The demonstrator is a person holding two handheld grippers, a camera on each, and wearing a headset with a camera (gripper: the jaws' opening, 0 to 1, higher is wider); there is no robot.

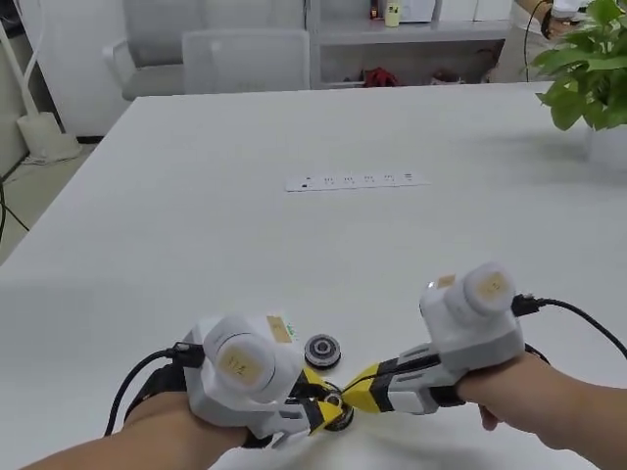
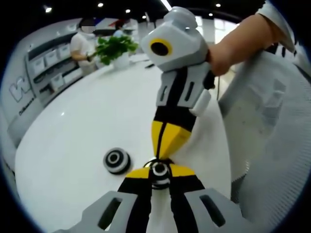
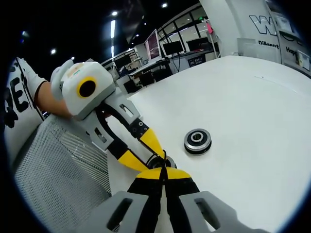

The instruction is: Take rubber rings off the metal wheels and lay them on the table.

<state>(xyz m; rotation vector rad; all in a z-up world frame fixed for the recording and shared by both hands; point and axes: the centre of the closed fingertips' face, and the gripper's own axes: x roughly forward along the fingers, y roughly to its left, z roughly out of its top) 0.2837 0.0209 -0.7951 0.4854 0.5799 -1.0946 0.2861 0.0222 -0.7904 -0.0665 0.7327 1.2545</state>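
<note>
Left gripper (image 2: 160, 173): nearest item, low at the near table edge, held in the left hand (image 1: 181, 441); jaws closed on a wheel (image 2: 159, 168), one yellow tip on each side of it. Wheel: small, metal, with a dark outer band, held just above the table (image 1: 294, 245) between the two tools. Right gripper (image 3: 163, 175): held in the right hand (image 1: 534, 392), pointing in from the opposite side, tip to tip with the left one; jaws pressed together with only a thin seam between them, their point touching the wheel's rim; whether the ring is caught between them cannot be told. Second wheel (image 1: 322, 350): lying flat on the table just beyond the meeting tips, apart from both tools, its dark band in place. Label (image 1: 281, 328): small, pale, flat on the table just left of the second wheel. Power strip (image 1: 358, 181): white, lying mid-table, well apart from the work. Plant (image 1: 586, 69): green, leafy, at the far right corner. Table: white, wide, matte.
</note>
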